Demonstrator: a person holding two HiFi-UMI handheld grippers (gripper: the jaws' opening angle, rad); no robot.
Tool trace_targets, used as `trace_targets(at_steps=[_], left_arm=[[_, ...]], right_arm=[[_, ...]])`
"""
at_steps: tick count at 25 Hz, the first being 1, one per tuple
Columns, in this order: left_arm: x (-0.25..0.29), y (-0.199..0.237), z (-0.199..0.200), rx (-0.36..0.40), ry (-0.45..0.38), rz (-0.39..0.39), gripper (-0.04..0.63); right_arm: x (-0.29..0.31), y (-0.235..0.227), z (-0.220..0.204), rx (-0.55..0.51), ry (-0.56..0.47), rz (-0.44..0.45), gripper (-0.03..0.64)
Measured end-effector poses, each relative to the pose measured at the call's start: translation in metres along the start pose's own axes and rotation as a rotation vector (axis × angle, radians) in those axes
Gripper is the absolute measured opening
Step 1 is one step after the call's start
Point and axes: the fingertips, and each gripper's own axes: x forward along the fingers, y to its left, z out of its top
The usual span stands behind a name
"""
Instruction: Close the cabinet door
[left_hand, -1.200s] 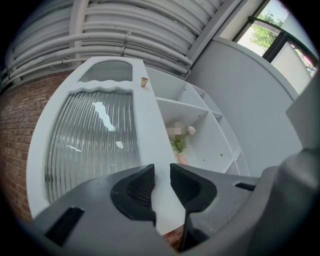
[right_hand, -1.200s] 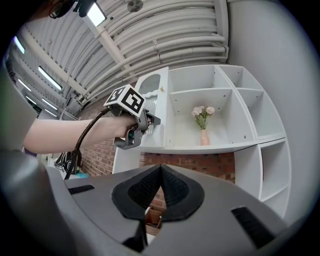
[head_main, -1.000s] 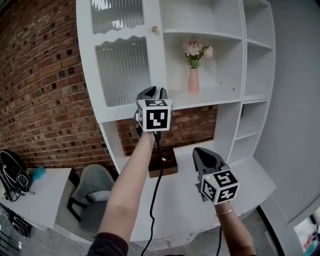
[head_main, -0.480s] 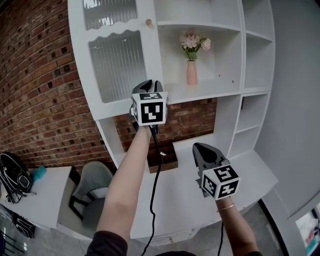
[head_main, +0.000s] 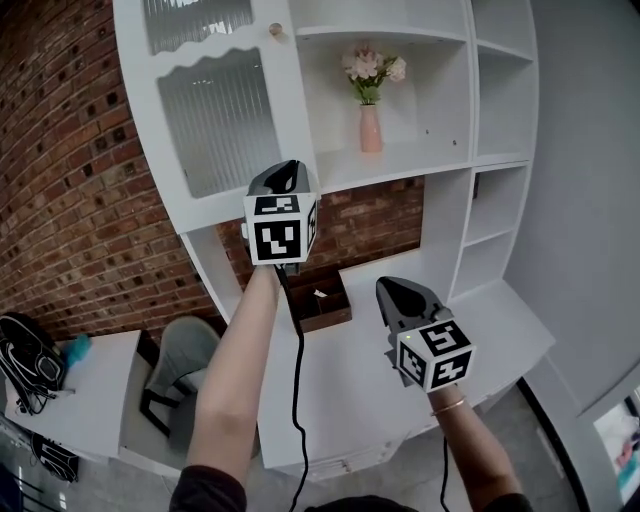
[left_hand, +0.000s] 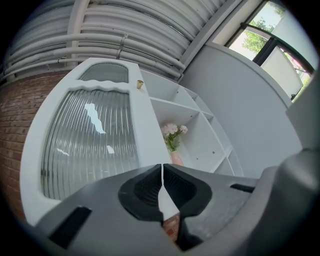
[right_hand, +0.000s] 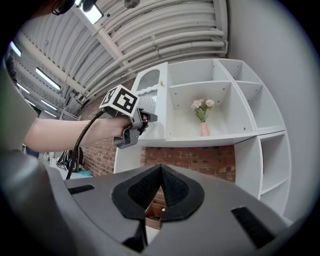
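Note:
The white cabinet door (head_main: 215, 110) has ribbed glass panes and a small round knob (head_main: 275, 30); it looks flush with the shelf unit's front. My left gripper (head_main: 285, 170) is held up before the door's lower edge, apart from it. Its jaws are closing, tips meeting with nothing between them. The left gripper view shows those jaws (left_hand: 162, 167) below the door (left_hand: 90, 145) and knob (left_hand: 140, 84). My right gripper (head_main: 400, 290) hovers lower over the desk, shut and empty. Its own view has its jaws (right_hand: 161, 167) low, with the left gripper (right_hand: 147, 118) beside the door (right_hand: 150, 107).
A pink vase of flowers (head_main: 369, 120) stands on the open shelf right of the door. A wooden box (head_main: 320, 300) sits on the white desk (head_main: 500, 330) below. A grey chair (head_main: 185, 360) and a brick wall (head_main: 70, 200) lie to the left.
The left gripper's jaws have come together, and it has sunk a little leftward in the head view. The right gripper has stayed put.

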Motion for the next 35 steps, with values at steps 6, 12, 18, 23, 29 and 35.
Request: trace_targets(at_steps=[6, 12, 18, 23, 29, 35], left_arm=[[-0.041, -0.018, -0.031, 0.010, 0.008, -0.063, 0.011], [-0.088, -0.025, -0.074, -0.064, 0.037, -0.100, 0.011], [-0.131, -0.029, -0.118, -0.102, 0.090, -0.112, 0.009], [-0.161, -0.039, -0.156, -0.140, 0.148, -0.127, 0.009], [-0.192, -0.047, -0.188, -0.174, 0.206, -0.140, 0.009], [-0.218, -0.046, -0.211, -0.225, 0.248, -0.140, 0.009]], right_arm=[[-0.002, 0.005, -0.012, 0.019, 0.031, 0.002, 0.000], [-0.006, 0.013, -0.020, 0.023, 0.050, 0.000, 0.000], [-0.014, 0.023, -0.034, 0.037, 0.069, -0.006, 0.000], [-0.021, 0.032, -0.049, 0.056, 0.091, -0.014, 0.000], [-0.025, 0.050, -0.066, 0.079, 0.120, -0.017, 0.000], [-0.033, 0.064, -0.082, 0.114, 0.140, -0.026, 0.001]])
